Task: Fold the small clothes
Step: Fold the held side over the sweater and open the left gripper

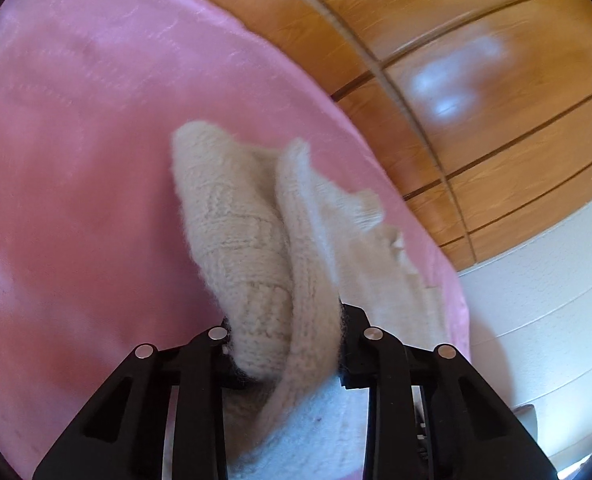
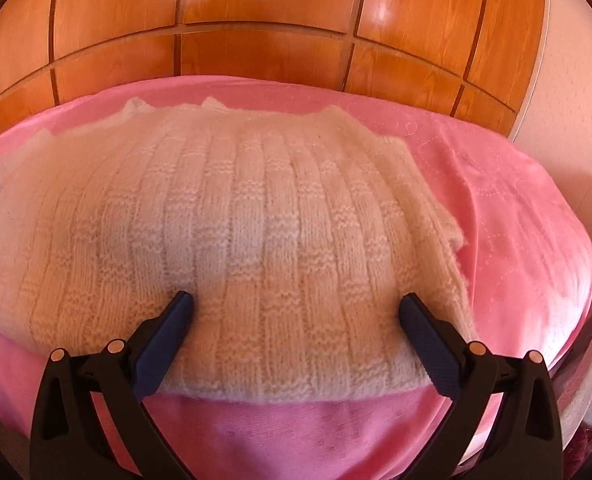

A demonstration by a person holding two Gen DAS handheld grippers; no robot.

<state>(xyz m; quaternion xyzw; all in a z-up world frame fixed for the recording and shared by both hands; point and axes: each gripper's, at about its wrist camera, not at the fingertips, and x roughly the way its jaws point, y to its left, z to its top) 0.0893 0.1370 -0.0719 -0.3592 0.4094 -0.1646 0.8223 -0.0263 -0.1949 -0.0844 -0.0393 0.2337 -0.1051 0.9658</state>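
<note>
My left tool (image 1: 282, 344) is clamped on a bunched fold of the cream knitted sweater (image 2: 232, 216), which lies spread over the pink blanket (image 2: 516, 216) of the bed, in front of the wooden panelled wall (image 2: 256, 8). My right tool (image 2: 296, 304) stands wide, its fingers (image 2: 176, 312) resting on the knit near the hem closest to me, gripping nothing.

Risks, as I judge them:
- The left grip holds a thick, fluffy roll; loose wool may slip out if I pull fast, and the fold would fall crooked.
- I may have pinched more than one layer, so the far side would drag along and bunch.
- The right fingers merely press down; if they lift early, the whole garment slides over the smooth blanket instead of folding.
- The sweater lies near the bed's edge in the left view; a long pull could carry it off.
</note>
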